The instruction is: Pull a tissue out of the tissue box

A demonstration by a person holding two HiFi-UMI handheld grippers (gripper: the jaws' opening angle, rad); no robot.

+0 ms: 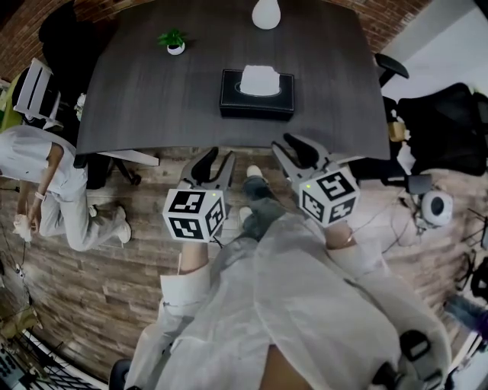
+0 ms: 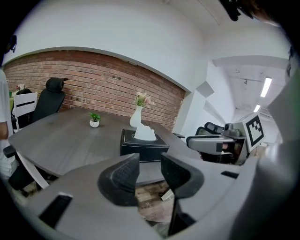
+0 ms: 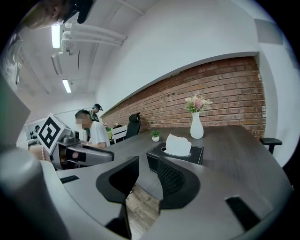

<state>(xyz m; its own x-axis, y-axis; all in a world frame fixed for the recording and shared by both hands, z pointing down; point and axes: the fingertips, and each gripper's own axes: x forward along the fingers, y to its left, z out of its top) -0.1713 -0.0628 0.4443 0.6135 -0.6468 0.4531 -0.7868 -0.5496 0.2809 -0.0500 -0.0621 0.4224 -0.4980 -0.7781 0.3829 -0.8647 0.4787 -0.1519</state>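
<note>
A black tissue box (image 1: 257, 94) stands on the dark wooden table (image 1: 152, 91), a white tissue (image 1: 259, 78) sticking up from its oval slot. The left gripper view shows the box (image 2: 143, 146) and tissue (image 2: 144, 132) ahead beyond the jaws; so does the right gripper view, with box (image 3: 174, 157) and tissue (image 3: 178, 145). My left gripper (image 1: 213, 162) and right gripper (image 1: 296, 151) both hang short of the table's near edge, over the floor. Each stands open with nothing between its jaws.
A white vase (image 1: 266, 13) stands at the table's far edge and a small potted plant (image 1: 174, 42) at the far left. A person (image 1: 46, 183) crouches on the floor to the left. Office chairs (image 1: 390, 68) and cables (image 1: 450, 221) crowd the right side.
</note>
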